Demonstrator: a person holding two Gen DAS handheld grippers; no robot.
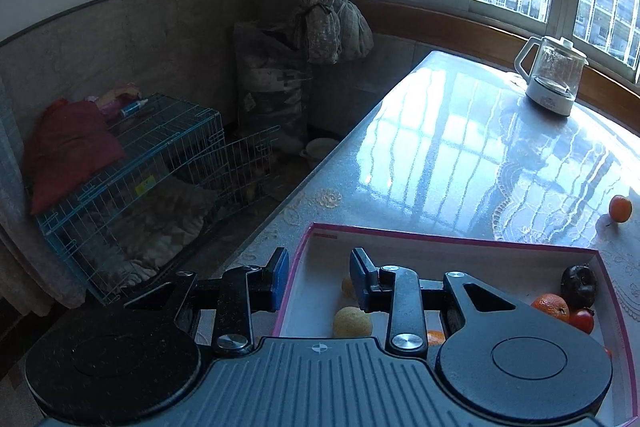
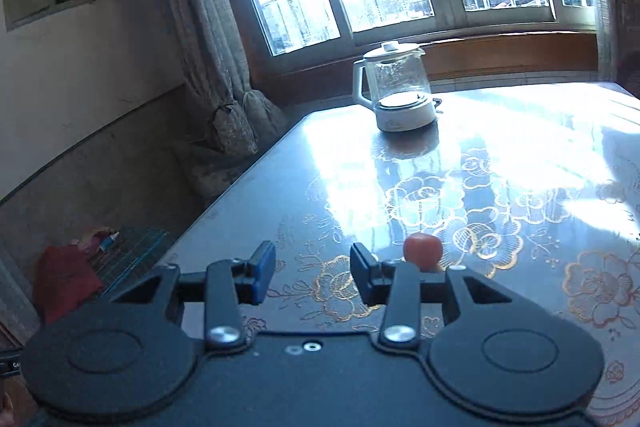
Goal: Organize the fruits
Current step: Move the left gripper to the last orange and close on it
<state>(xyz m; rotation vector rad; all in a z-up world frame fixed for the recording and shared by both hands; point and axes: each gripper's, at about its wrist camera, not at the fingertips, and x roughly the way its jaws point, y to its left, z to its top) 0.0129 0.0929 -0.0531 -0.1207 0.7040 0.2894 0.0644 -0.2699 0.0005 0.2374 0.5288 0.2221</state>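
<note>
The left gripper (image 1: pixel 319 277) sits in the lower middle of the left wrist frame. Its jaws stand wide apart and nothing is between them. One finger (image 1: pixel 279 277) has a blue pad and the other is black. The right gripper (image 2: pixel 313 273) sits in the lower middle of the right wrist frame. Its jaws also stand apart with nothing between them, and one finger (image 2: pixel 264 271) has a blue pad.
</note>
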